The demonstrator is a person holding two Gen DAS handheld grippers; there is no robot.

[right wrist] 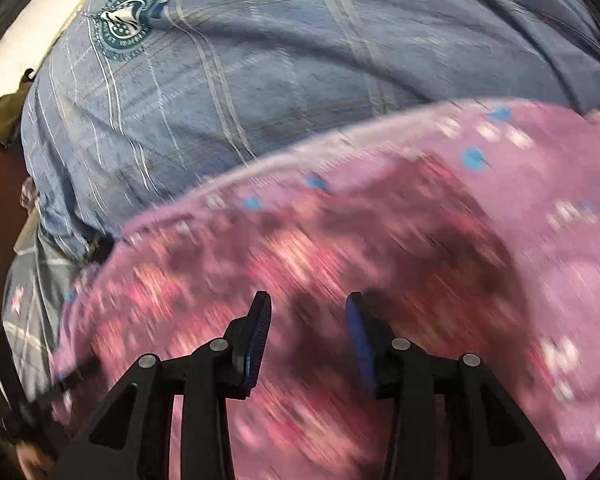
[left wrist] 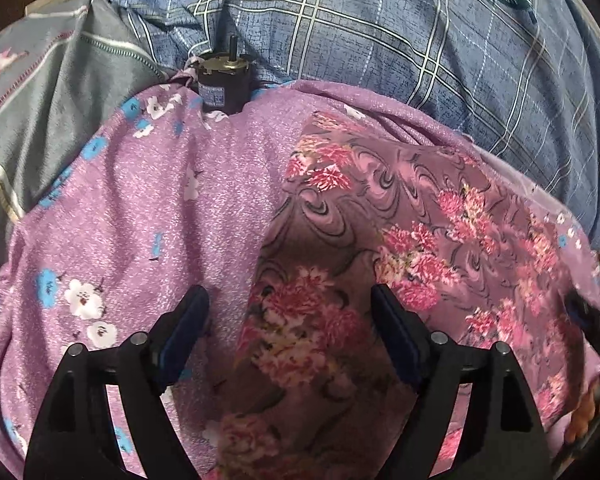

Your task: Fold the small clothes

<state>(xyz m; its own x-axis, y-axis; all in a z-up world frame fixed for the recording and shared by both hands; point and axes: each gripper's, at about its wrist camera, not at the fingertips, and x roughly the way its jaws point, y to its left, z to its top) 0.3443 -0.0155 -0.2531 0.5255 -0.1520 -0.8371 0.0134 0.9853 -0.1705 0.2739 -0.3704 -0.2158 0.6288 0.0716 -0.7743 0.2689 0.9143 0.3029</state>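
A small mauve cloth with pink flowers (left wrist: 380, 208) lies spread on a larger lilac cloth with blue and white flowers (left wrist: 140, 208). My left gripper (left wrist: 289, 294) hovers over the left edge of the mauve cloth, open wide, with nothing pressed between its pads. In the right wrist view the picture is smeared by motion. There my right gripper (right wrist: 308, 300) stands open, its jaws partly apart, above the mauve cloth (right wrist: 300, 248), with the lilac cloth (right wrist: 560, 168) beyond it. No cloth is pinched in either gripper.
A dark cylindrical motor-like object (left wrist: 222, 80) sits at the far edge of the lilac cloth. Blue checked bedding (left wrist: 380, 40) rises behind, with a round green emblem (right wrist: 124, 24). Grey striped bedding (left wrist: 60, 100) lies at the left. A dark blurred shape (left wrist: 592, 320) enters at the right edge.
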